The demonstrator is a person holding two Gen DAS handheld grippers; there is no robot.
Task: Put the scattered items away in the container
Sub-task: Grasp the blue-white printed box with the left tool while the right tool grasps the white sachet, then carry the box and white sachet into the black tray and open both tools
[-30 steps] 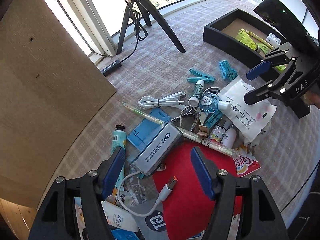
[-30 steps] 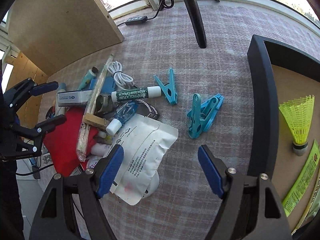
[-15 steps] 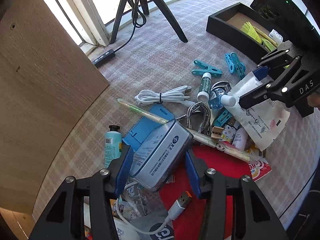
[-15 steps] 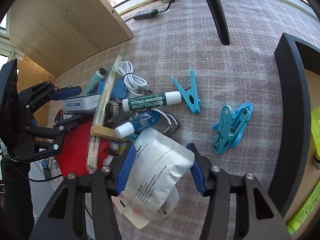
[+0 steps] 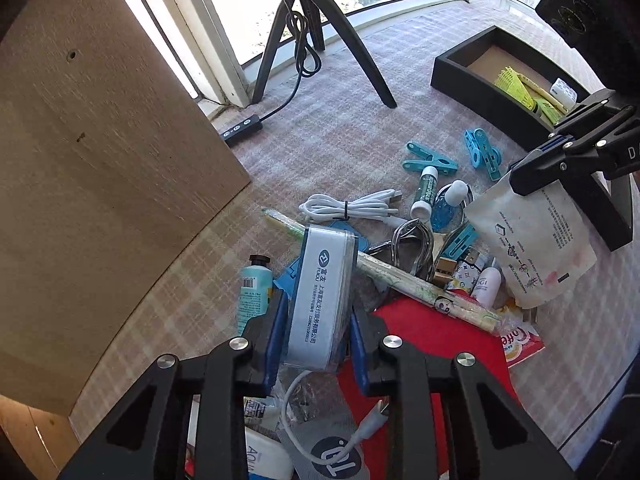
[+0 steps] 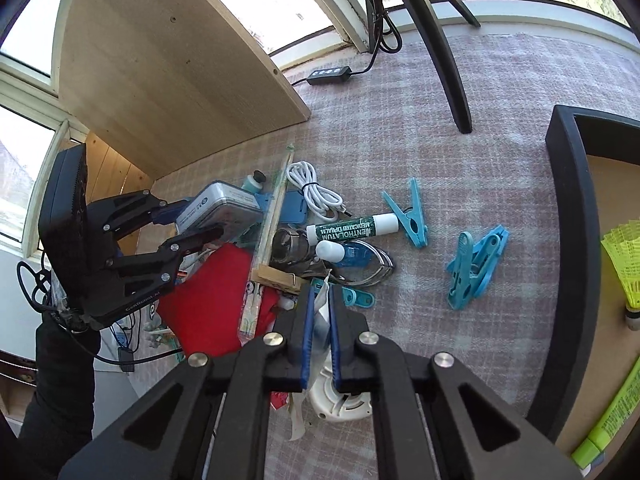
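My left gripper [image 5: 318, 308] has a grey tin box [image 5: 324, 292] between its blue pads, tilted up off the pile; its jaws are closing and the pads press on the box's sides. The right wrist view shows that box [image 6: 218, 210] in the left gripper [image 6: 204, 220] too. My right gripper [image 6: 320, 304] is shut on the top edge of a white printed pouch [image 5: 532, 240], which hangs from it above the clutter. The black tray [image 6: 568, 240] lies to the right with a yellow shuttlecock [image 6: 624, 264] inside.
On the checked cloth lie teal clothespins [image 6: 476, 268], a green lip balm [image 6: 352, 232], a white cable [image 5: 352, 208], nail clippers [image 5: 412, 240] and a red cloth [image 5: 432, 332]. A wooden board [image 5: 100, 180] stands on the left. Tripod legs [image 5: 372, 76] stand at the back.
Both grippers have closed: the left onto the grey box, now tilted upright, the right onto the white pouch, which has risen off the pile.
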